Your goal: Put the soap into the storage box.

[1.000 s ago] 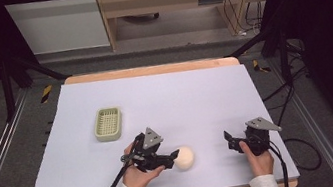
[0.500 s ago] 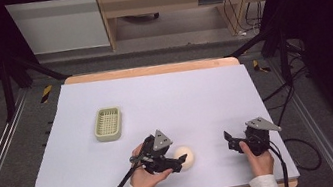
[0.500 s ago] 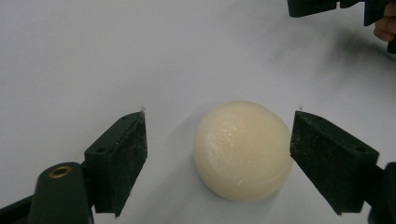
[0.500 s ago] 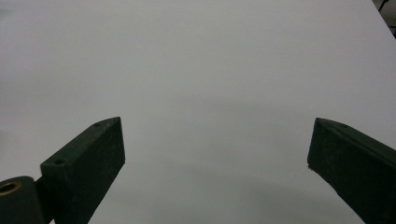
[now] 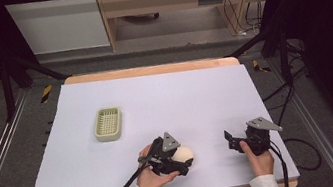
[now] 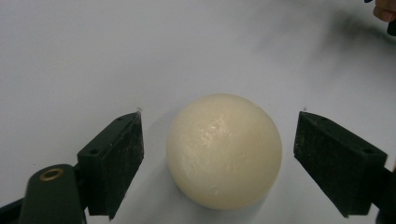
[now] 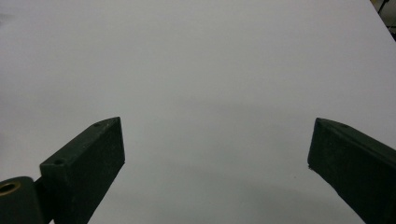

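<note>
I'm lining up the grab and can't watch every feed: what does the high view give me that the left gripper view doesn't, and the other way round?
High view alone: the green basket farther up the white table sheet, and the right hand-held gripper waiting open, apart from the work.

Left gripper view alone: clear gaps between the cream ball and each pad; nothing presses on it. The jaws have just been opening.

Both: the ball resting on the sheet with the left hand-held gripper around it.

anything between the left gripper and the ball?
Nothing visible. The cream ball sits on the white sheet between the open jaws of the left gripper, which have just been opening; gaps show on both sides, neither pad touching.
</note>
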`<state>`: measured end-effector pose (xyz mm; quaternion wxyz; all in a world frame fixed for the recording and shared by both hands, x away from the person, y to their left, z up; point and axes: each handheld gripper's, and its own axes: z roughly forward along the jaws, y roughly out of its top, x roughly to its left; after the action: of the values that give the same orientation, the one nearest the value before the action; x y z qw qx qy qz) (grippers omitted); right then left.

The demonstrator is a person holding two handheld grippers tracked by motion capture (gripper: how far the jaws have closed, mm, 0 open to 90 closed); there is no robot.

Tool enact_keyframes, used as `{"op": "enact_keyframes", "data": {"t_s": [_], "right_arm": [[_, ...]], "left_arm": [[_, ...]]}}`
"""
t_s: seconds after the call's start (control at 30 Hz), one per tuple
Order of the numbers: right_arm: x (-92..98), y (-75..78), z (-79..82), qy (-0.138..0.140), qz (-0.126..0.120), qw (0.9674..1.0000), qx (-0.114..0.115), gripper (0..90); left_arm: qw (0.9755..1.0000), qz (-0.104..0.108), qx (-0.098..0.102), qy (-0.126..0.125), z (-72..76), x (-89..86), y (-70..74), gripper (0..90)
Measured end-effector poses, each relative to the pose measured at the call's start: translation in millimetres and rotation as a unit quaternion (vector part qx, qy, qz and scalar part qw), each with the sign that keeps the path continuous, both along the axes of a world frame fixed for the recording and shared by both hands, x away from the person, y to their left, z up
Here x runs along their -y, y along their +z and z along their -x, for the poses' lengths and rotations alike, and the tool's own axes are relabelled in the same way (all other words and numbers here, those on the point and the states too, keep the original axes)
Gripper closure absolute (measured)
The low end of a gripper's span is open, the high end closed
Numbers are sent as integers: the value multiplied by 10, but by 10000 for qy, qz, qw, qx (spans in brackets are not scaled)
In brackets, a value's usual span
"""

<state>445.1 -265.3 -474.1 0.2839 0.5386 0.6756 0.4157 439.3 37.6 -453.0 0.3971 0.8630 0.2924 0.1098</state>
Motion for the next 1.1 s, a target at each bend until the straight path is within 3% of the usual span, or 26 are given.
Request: {"op": "enact_keyframes", "data": {"t_s": [0.53,0.87,1.1], "right_arm": [[8,1,1,6,1,10000,-8,43],[7,0,3,7,-26,10000,-24,43],[4,-9,-7,27,8,10000,-33,45]], "left_arm": [[9995,-245,-185,17,-54,91,-137,146],[9994,-247,-262,-13,-66,136,-194,207],[9993,-335,-190,23,-50,157,-200,233]]}}
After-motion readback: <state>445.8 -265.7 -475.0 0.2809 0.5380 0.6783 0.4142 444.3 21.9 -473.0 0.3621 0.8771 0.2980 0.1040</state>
